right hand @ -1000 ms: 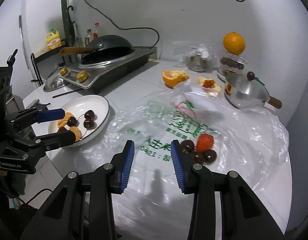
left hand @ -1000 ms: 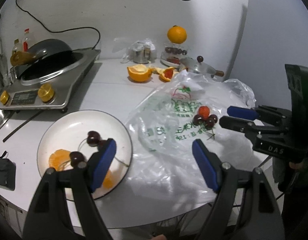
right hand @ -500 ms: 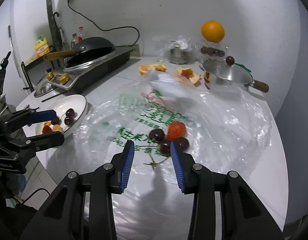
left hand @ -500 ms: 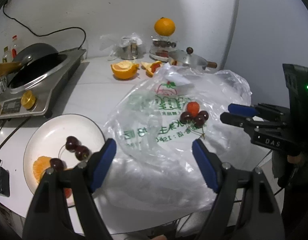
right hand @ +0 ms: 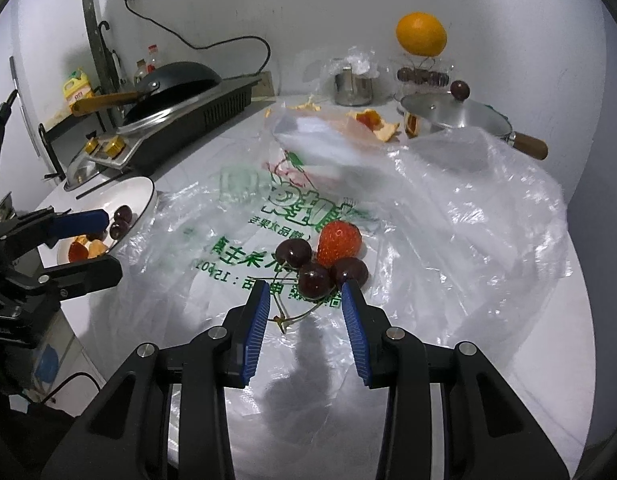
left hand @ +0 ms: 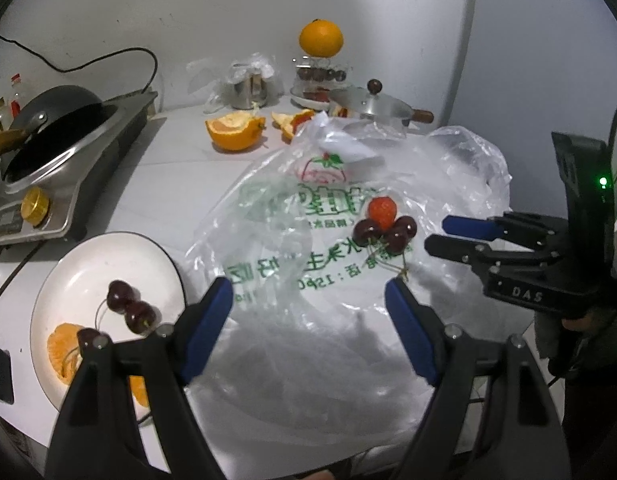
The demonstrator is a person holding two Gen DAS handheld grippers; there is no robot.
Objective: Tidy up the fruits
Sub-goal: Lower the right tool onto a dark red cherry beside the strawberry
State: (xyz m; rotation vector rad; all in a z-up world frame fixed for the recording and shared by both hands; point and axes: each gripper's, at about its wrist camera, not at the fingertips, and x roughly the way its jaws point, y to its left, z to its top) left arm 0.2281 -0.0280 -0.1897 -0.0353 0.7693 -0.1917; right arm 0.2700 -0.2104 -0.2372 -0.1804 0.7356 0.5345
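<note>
Cherries (right hand: 314, 270) and strawberry (right hand: 339, 238) lie on plastic bag (right hand: 448, 216) before spread, empty right gripper (right hand: 304, 300).

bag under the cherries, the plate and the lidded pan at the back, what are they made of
Bag: thin clear plastic film, glossy, judging by the wrinkles, glare and green print showing through.
Plate: looks like glazed white ceramic, possibly enamel; smooth sheen and a dark rim.
Lidded pan: brushed silvery metal, probably steel or aluminium, with a brown knob and handle that look wooden.

At the lower left of the left wrist view, the left gripper's finger (left hand: 206, 332) covers part of the white plate (left hand: 80, 258) and its orange segments (left hand: 62, 350).
</note>
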